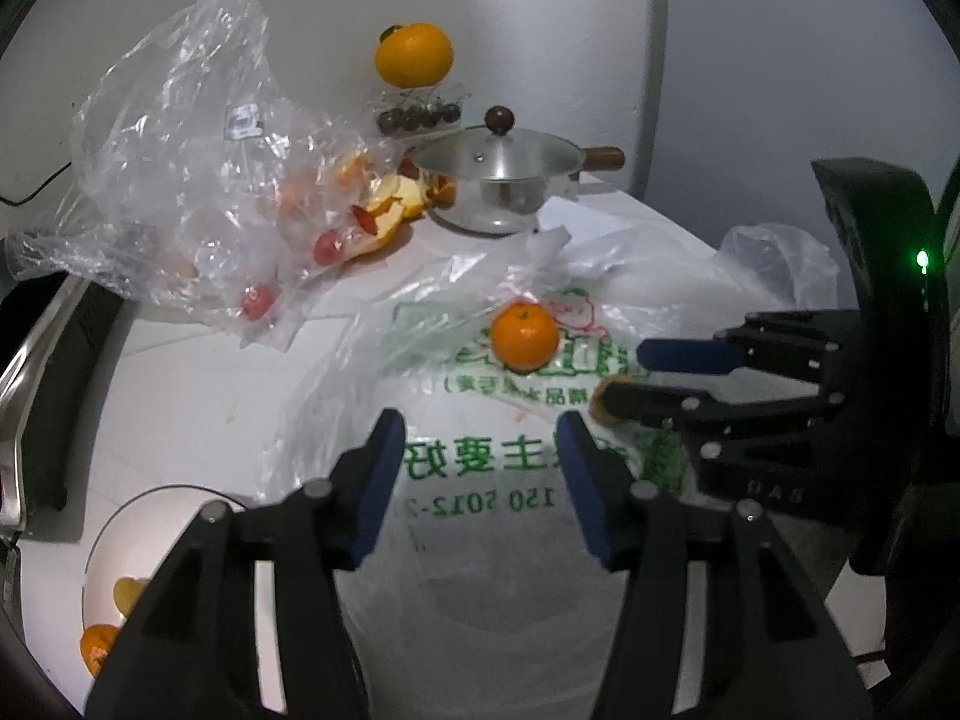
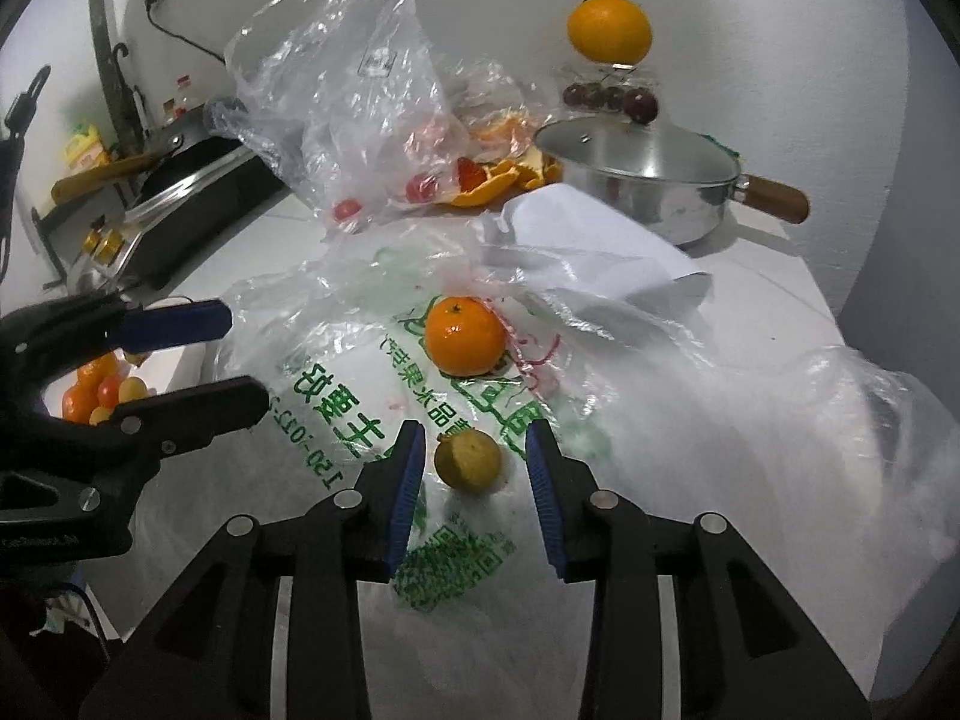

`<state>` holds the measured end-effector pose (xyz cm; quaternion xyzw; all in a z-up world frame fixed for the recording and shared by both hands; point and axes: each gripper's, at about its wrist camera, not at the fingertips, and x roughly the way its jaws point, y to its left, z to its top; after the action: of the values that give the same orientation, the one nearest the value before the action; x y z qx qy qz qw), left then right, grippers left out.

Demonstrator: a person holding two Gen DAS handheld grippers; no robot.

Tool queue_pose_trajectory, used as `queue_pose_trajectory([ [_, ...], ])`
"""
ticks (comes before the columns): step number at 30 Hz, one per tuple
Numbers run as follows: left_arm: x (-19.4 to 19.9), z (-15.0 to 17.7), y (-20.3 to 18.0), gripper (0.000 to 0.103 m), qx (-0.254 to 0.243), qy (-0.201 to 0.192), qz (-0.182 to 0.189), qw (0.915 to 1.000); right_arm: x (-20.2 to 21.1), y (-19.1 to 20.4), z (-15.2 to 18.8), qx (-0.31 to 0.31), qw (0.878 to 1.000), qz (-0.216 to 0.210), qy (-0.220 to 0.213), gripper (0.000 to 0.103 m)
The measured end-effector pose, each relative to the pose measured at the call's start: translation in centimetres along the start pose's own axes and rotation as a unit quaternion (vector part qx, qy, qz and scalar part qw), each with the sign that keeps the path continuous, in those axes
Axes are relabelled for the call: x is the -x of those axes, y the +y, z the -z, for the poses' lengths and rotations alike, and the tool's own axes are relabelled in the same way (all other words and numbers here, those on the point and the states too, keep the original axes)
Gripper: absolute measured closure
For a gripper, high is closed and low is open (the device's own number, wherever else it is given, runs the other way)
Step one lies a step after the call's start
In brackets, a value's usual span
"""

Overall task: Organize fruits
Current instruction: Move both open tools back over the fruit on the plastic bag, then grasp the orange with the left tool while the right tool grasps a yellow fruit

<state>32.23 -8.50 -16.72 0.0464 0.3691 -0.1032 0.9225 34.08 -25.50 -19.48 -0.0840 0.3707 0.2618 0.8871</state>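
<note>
A printed white plastic bag [image 1: 480, 480] lies spread on the counter, with a mandarin [image 1: 525, 336] resting on it. My left gripper [image 1: 480, 438] hovers open over the bag, short of the mandarin, nothing between its fingers. In the right wrist view the same mandarin [image 2: 465, 336] sits beyond a small yellow-green fruit [image 2: 468, 459]. My right gripper [image 2: 475, 450] is open with that small fruit between its blue pads, a gap showing on both sides. A white bowl [image 2: 174, 360] at the left holds several small fruits, and the left gripper [image 2: 246, 357] is above it.
A crumpled clear bag [image 1: 198, 180] with small tomatoes and orange peel stands at the back left. A lidded steel pot [image 1: 504, 180] with a wooden handle sits behind, next to a large orange [image 1: 414, 54] on a clear box of dark fruit. A stove [image 2: 180, 204] borders the left.
</note>
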Motion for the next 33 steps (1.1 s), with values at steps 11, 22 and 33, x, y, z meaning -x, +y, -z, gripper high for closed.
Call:
queue_pose_trajectory([
  [11,-0.8,-0.8,-0.3,0.049,-0.014,0.01,-0.009,0.9998,-1.8,0.3,0.1,0.016,0.999,-0.017,0.026,0.075],
  [22,-2.9,-2.4,-2.4,0.049,-0.027,0.018,0.007,0.9994,0.7,-1.5,-0.7,0.005,1.0,-0.012,-0.018,0.075],
  [33,-7.2,-3.9,-4.2,0.051,-0.041,0.053,-0.006,0.9977,1.6,-4.2,-1.1,-0.006,0.999,-0.001,-0.033,0.075],
])
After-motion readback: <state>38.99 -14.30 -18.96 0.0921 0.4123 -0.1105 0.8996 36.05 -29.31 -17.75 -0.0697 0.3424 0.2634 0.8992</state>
